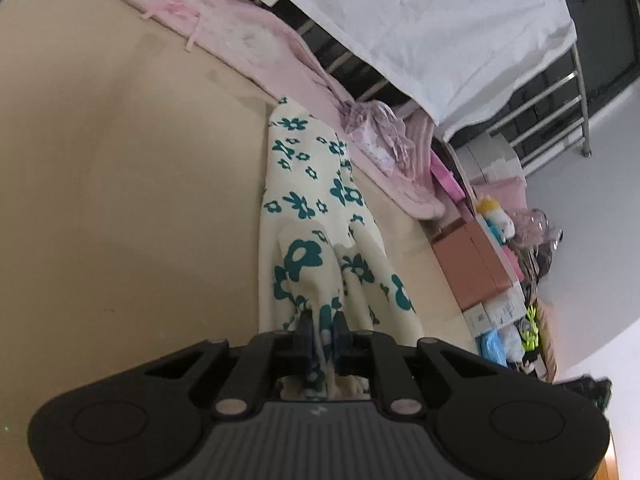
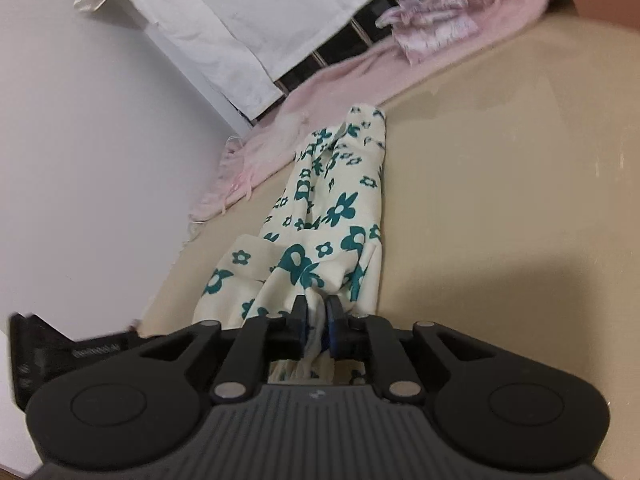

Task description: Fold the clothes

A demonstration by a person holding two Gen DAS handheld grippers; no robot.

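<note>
A cream garment with teal flowers (image 1: 308, 216) lies bunched lengthwise on the tan table (image 1: 120, 160). My left gripper (image 1: 323, 322) is shut on its near edge, with cloth pinched between the fingers. In the right wrist view the same garment (image 2: 332, 216) stretches away from my right gripper (image 2: 317, 308), which is shut on another part of its edge. The cloth hangs slack between the grips and the table. The part of the garment behind each gripper body is hidden.
A pale pink garment (image 1: 256, 48) lies along the table's far edge, also seen in the right wrist view (image 2: 280, 132). A white sheet (image 1: 420, 28) hangs over a metal rack behind. Boxes and toys (image 1: 496, 264) stand beyond the table. A black device (image 2: 44, 356) sits at lower left.
</note>
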